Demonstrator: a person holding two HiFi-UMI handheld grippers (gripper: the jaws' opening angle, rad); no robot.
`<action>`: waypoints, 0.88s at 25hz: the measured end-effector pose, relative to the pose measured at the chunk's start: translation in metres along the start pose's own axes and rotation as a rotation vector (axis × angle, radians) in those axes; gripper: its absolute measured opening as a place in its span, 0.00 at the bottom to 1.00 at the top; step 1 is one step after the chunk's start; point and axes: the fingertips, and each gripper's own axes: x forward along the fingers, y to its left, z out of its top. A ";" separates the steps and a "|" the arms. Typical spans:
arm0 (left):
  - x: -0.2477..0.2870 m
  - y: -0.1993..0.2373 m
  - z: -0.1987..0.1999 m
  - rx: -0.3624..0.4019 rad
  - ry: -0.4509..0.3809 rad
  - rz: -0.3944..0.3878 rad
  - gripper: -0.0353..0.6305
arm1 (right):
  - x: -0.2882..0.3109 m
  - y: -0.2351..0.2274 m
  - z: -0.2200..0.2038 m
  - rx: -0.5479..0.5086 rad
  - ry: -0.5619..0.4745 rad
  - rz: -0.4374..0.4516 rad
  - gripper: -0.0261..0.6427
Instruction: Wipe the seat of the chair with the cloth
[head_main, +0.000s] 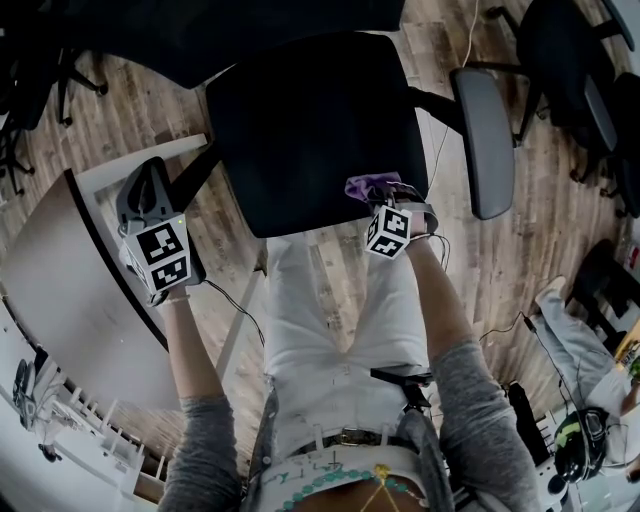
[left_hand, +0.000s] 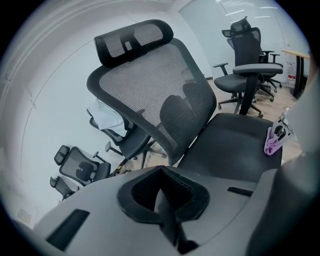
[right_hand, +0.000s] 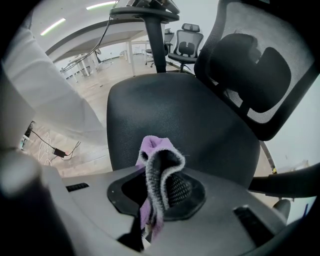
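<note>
The black chair seat (head_main: 310, 130) lies just ahead of the person's legs, also seen as the seat (right_hand: 175, 115) in the right gripper view. My right gripper (head_main: 388, 203) hangs at the seat's near right edge, shut on a purple cloth (head_main: 366, 186). Between its jaws the cloth (right_hand: 158, 167) stands up in a fold, purple outside and grey inside, a little above the seat. My left gripper (head_main: 150, 185) is off to the left of the chair, shut with nothing in it. From there I see the mesh backrest (left_hand: 150, 95) and the cloth (left_hand: 272, 142) far right.
A grey armrest (head_main: 483, 140) juts out on the chair's right side. A white table (head_main: 70, 270) stands left, under my left gripper. Other office chairs (head_main: 580, 80) stand on the wooden floor at the right and back. Cables (head_main: 235, 310) trail on the floor.
</note>
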 end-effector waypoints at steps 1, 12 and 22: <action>0.000 0.000 0.001 -0.002 -0.003 0.001 0.05 | -0.001 -0.002 -0.002 0.002 0.001 -0.006 0.12; -0.002 0.000 0.001 0.000 -0.002 0.004 0.05 | -0.016 -0.016 -0.028 0.050 0.007 -0.053 0.12; -0.003 0.000 0.001 0.010 0.003 0.016 0.05 | -0.034 -0.031 -0.059 0.170 -0.016 -0.103 0.12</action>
